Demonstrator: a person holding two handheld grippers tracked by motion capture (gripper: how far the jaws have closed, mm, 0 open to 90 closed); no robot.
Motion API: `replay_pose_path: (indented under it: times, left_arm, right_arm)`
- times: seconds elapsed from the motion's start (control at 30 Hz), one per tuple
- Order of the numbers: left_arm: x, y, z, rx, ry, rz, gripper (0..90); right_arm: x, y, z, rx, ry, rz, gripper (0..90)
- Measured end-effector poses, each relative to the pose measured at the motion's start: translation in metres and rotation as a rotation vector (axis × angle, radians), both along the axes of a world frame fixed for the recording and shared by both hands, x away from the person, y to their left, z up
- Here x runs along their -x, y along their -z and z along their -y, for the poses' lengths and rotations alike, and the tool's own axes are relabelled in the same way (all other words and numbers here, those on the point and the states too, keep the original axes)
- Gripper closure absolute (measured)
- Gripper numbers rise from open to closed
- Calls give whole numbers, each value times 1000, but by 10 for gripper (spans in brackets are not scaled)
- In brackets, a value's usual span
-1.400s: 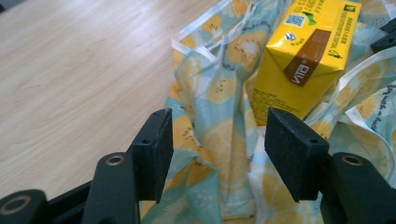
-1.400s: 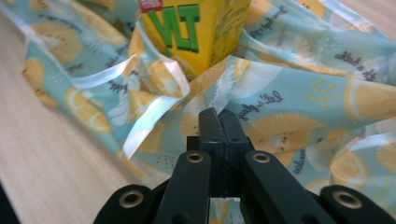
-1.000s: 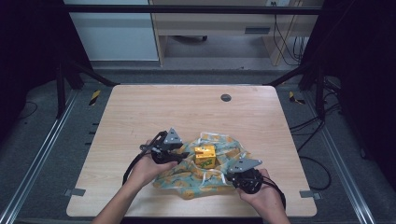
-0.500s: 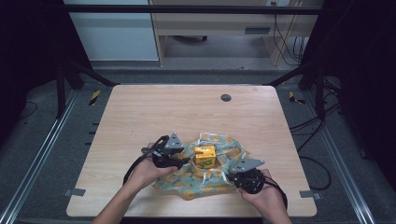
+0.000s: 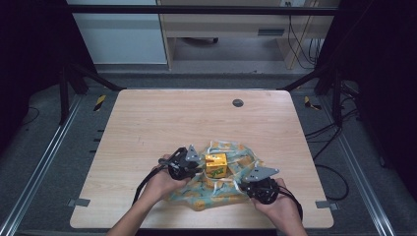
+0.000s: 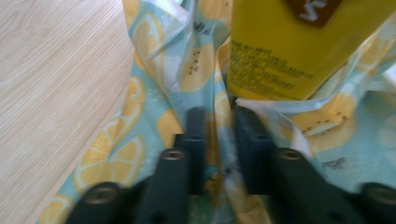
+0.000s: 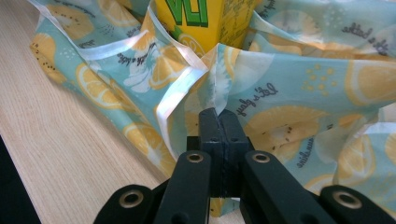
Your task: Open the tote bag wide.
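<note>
Nearest the person, the right gripper (image 7: 218,116) has its fingers (image 7: 208,122) pressed tight together on a fold of the lemon-print cloth (image 7: 299,88), at the cloth's near right edge. In the high view this right gripper (image 5: 252,187) sits at the near right side of the cloth (image 5: 223,189), about where it was a second ago; the hand behind it has hardly shifted.

A little farther in, the left gripper (image 6: 219,119) has changed more. Over the last second it has slid from the cloth's left edge in toward the yellow carton (image 5: 216,165), and in the high view the left gripper (image 5: 193,166) now lies just beside the carton's left face. Its fingers (image 6: 196,140) stand a narrow gap apart with a ridge of cloth (image 6: 154,60) running up between them; they look closed on that ridge, though not pressed flat like the right pair. The carton (image 6: 299,42) rises straight ahead of them, very near.

The carton (image 7: 196,18) stands upright on the middle of the cloth, with cloth bunched up around its base on both sides. The cloth itself lies on the near half of the table (image 5: 162,123), and beyond the carton the table is bare wood up to a small dark round fitting (image 5: 238,103) near its far edge.

With both grippers holding cloth on opposite sides of the carton, the wrapping appears to be in its gathering stage: the left side is being drawn in against the carton, and the right fold seems ready to be lifted over next.
</note>
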State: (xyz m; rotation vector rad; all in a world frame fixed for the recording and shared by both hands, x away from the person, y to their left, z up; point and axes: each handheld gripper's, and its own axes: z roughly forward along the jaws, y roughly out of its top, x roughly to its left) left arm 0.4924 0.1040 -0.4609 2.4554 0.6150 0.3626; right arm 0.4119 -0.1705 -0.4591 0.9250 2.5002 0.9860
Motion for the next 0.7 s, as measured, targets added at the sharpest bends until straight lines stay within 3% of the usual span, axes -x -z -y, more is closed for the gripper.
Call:
replay_pose_path:
  times: [0.03,0.07,0.27,0.37,0.53,0.7]
  left_arm:
    - [0,-2,-2,19,-22,4,884]
    - [0,-2,-2,19,-22,4,892]
    - [-11,-16,-21,103,-133,61,900]
    - [-17,-19,-31,143,-175,67,900]
    - [-25,-16,-39,137,-201,62,900]
    - [-28,-8,-40,103,-211,52,900]
  right_arm:
    - [1,0,1,3,0,4,900]
    - [1,0,1,3,0,4,900]
    - [5,-2,10,17,7,7,900]
    - [5,-1,17,24,19,13,900]
    - [5,4,29,33,36,6,900]
    - [3,11,41,43,48,-3,900]
